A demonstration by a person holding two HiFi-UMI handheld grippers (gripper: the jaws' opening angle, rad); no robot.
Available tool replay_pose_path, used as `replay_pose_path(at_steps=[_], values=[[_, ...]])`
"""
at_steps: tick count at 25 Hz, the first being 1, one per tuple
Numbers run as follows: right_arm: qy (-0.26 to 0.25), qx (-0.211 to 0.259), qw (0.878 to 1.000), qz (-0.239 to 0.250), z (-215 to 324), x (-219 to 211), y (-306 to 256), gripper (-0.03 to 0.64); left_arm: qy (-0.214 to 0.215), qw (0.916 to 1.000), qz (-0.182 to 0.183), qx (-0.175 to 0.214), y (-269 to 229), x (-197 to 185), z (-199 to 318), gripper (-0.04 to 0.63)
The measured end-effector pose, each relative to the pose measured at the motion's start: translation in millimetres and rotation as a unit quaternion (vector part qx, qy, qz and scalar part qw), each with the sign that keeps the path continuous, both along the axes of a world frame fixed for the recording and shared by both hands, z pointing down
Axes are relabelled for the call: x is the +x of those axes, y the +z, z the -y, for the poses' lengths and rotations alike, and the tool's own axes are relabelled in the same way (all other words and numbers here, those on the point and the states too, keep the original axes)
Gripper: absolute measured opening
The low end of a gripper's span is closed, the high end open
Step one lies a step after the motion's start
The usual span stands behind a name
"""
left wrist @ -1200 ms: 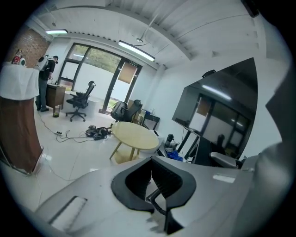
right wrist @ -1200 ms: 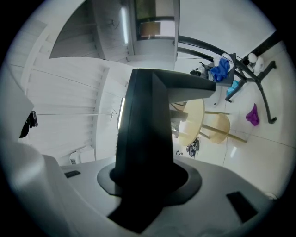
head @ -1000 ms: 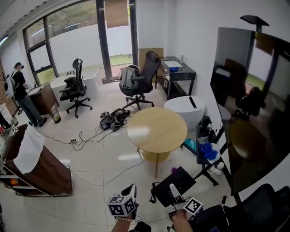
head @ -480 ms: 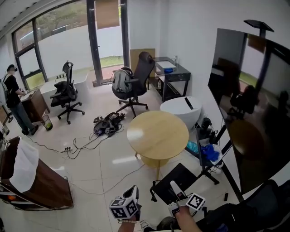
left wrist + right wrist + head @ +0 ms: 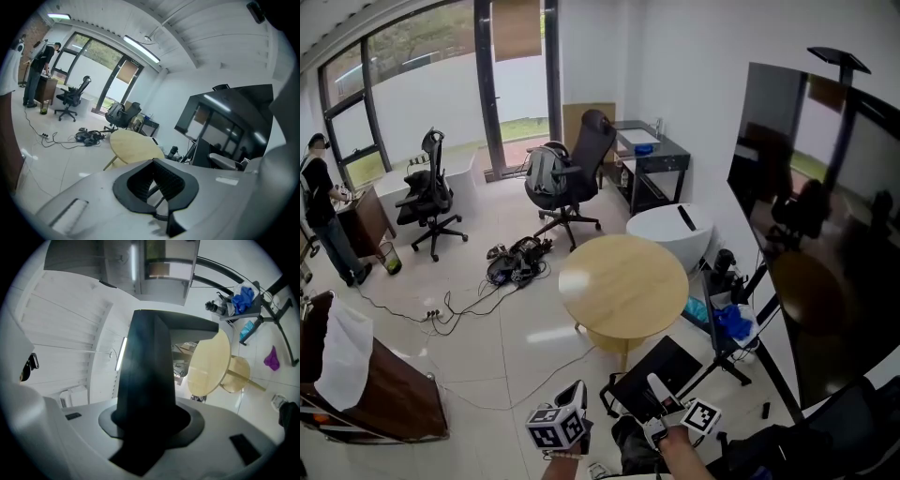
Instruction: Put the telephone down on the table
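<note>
- The telephone (image 5: 664, 370) is clamped in the right gripper (image 5: 659, 401) — short of the table (image 5: 623, 286).
- The left gripper (image 5: 573, 398) is held closed, empty.
- Released early, it could be dropped on the floor (image 5: 516, 342).

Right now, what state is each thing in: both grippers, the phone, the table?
Left gripper: shut, nothing between the jaws.
Right gripper: shut on the phone.
Phone: held in the right gripper, off the table.
Table: standing ahead, phone not yet on it.
</note>
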State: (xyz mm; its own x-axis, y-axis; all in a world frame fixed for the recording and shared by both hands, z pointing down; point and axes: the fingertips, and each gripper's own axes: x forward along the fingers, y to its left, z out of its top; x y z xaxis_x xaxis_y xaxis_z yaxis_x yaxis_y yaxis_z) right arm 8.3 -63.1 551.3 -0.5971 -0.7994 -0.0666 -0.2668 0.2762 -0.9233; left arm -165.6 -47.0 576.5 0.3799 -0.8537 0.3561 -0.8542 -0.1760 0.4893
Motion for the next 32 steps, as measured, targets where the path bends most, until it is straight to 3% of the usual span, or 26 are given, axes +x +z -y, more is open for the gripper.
replay_pose_path(at_steps=[10, 15, 21, 27, 32], values=[[-0.02, -0.008, 1.0, -0.012, 54.3, -3.7, 18.0, 0.164, 0.017, 0.9998, 0.006, -0.007, 10.9, 13.8, 54.5, -0.014], [-0.029, -0.027, 0.999, -0.027, 100.0, -0.3, 30.0, 0.164, 0.018, 0.9997, 0.012, -0.011, 13.3, 17.4, 96.0, -0.014], [-0.055, -0.017, 0.998, -0.034, 164.5, 1.5, 49.5, 0.164, 0.02, 0.9992, 0.024, -0.023, 26.2, 22.6, 151.0, -0.014], [-0.108, -0.01, 0.993, -0.049, 228.0, -12.5, 79.0, 0.164, 0.035, 0.998, 0.028, -0.045, 43.3, 28.5, 196.3, -0.014], [-0.168, -0.034, 0.985, -0.035, 279.2, -30.2, 108.1, 0.163, 0.033, 0.9971, 0.028, -0.063, 54.1, 24.9, 229.8, -0.014]])
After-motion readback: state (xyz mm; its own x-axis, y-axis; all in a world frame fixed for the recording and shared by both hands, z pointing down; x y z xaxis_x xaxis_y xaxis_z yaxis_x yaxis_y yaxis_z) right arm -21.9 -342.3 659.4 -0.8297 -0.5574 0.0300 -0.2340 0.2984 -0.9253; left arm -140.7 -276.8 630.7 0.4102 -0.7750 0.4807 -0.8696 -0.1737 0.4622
